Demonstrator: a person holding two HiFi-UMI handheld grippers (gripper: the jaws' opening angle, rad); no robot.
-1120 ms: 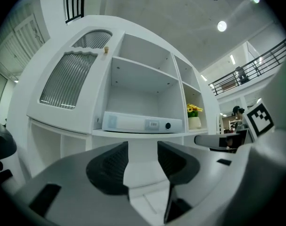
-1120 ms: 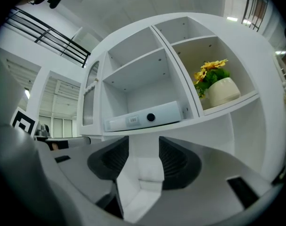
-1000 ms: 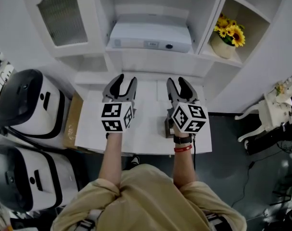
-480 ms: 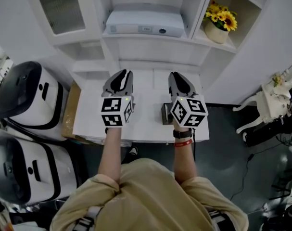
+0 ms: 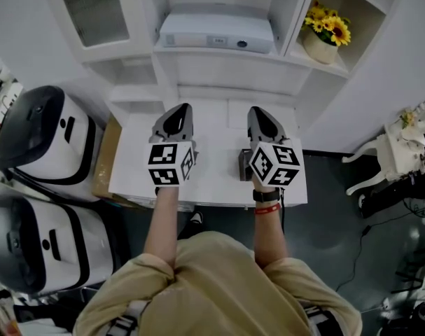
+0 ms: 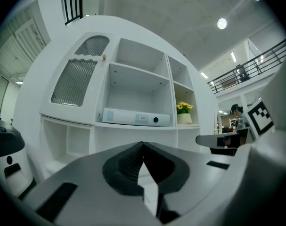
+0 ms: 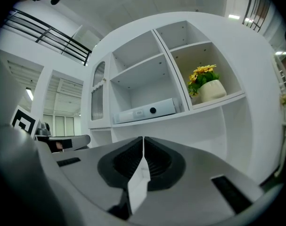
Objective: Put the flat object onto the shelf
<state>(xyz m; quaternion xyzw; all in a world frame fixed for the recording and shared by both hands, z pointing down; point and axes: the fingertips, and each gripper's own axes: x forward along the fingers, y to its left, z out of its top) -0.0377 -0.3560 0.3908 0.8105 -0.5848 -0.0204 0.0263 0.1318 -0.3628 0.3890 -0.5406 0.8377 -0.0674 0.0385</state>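
Seen from my remote station, the shelf (image 5: 219,68) stands straight ahead, with the binder (image 5: 216,30) already lying flat on its middle board. In the shelf's next compartment, to the right, sits a pot of flowers (image 5: 328,32). On the shelf's left side is a ribbed door (image 5: 93,9). A white table (image 5: 212,166) stands in front of the shelf, between me and it. Two cookers (image 5: 40,142) sit on the floor left of the shelf's foot, with a piece of cardboard (image 5: 103,166) on their shelf side.

Both forearms (image 5: 163,222) reach forward side by side over the table. The left gripper (image 5: 185,108) and right gripper (image 5: 255,110) are held level, marker cubes up, aimed at the shelf below the binder's board. The left fingers (image 6: 128,161) and the right fingers (image 7: 157,161) have just been closing and now meet tip to tip, holding nothing. Only the table's white shows through the gap behind the tips.

The binder's long axis runs left to right along the shelf's board. Its labelled spine, with a round hole, faces me.
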